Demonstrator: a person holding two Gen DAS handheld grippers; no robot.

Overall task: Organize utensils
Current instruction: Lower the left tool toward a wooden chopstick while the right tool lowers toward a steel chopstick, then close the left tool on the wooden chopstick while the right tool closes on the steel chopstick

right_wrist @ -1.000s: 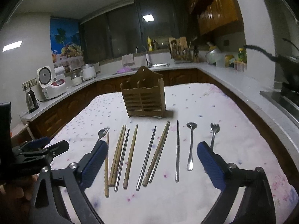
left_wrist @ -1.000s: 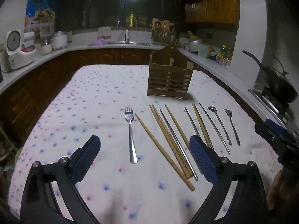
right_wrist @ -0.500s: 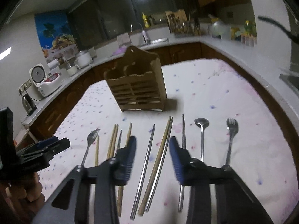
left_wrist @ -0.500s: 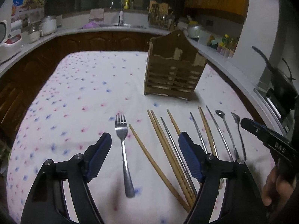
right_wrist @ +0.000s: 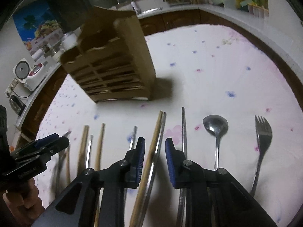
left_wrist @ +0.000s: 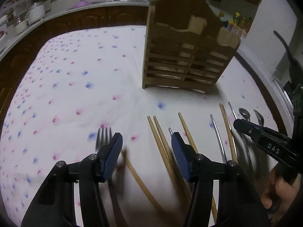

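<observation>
Left gripper [left_wrist: 145,147]: jaws part-open and have just been closing; they hold nothing. A single wooden chopstick [left_wrist: 140,181] lies on the cloth between them.
Big fork [left_wrist: 103,138]: flat on the cloth, at the outer side of the left finger.
Holder [left_wrist: 181,56]: wooden, slatted, upright at the far middle of the table [left_wrist: 66,75]; apparently empty.
Right gripper [right_wrist: 153,158]: jaws narrow and have just been closing; a wooden and a metal chopstick [right_wrist: 151,151] lie side by side between the pads. Contact not visible; no grip yet.
Spoon [right_wrist: 215,130], small fork [right_wrist: 262,134]: flat, right of the right gripper, untouched.
Step (judged): first pick-up; all utensils on the cloth.
Next move (judged): lower each gripper until the pads flank its chopsticks, close fully, lift, carry to one holder compartment.
</observation>
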